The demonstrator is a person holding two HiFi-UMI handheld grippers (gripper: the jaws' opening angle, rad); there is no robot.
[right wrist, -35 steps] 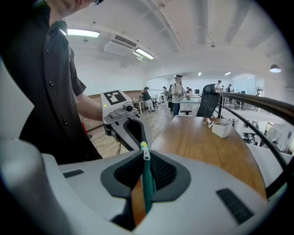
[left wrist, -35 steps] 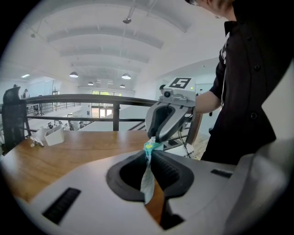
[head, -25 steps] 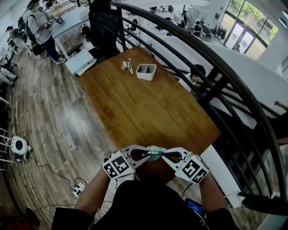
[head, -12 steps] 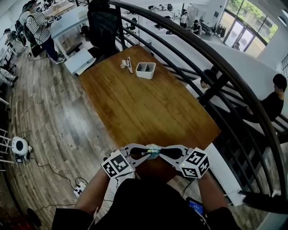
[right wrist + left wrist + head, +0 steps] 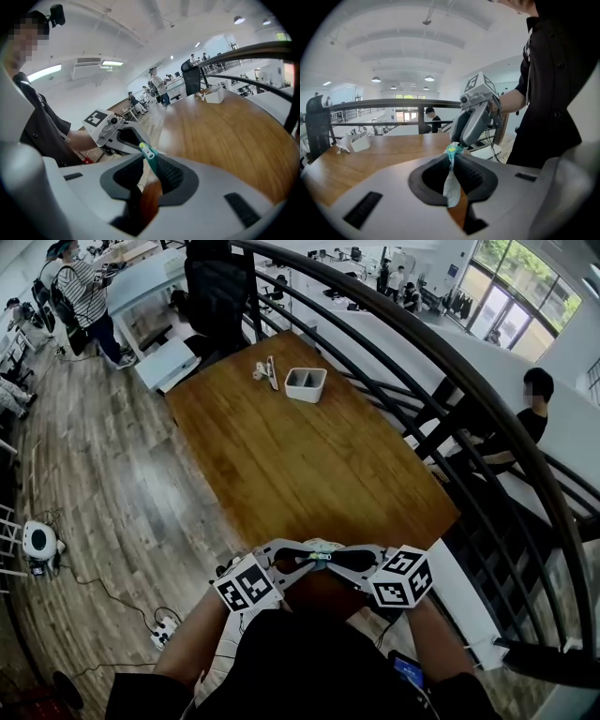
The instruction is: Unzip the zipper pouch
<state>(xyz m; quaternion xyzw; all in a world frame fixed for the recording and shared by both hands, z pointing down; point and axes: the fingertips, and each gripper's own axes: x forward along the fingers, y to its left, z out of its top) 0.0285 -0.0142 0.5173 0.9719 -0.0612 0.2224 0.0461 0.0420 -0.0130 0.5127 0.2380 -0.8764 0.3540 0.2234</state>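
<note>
A small zipper pouch (image 5: 321, 556), pale cloth with a teal zipper band, hangs between my two grippers over the table's near edge. My left gripper (image 5: 306, 562) is shut on the pouch; in the left gripper view its pads (image 5: 465, 174) pinch the pale cloth (image 5: 451, 182), and the teal end (image 5: 452, 150) sticks out in front. My right gripper (image 5: 336, 560) faces it tip to tip. Its jaws have just been opening. The teal zipper band (image 5: 152, 161) with its white pull (image 5: 146, 151) stands between them, leaning on one pad with a gap on the other side.
The wooden table (image 5: 309, 456) stretches away from me. At its far end stand a white divided box (image 5: 305, 385) and some small items (image 5: 265, 374). A black curved railing (image 5: 450, 399) runs along the right. A black chair (image 5: 214, 292) stands beyond the table.
The right gripper has rolled so that its marker cube faces up more, and its jaws have spread. The left gripper and the pouch have stayed in place.
</note>
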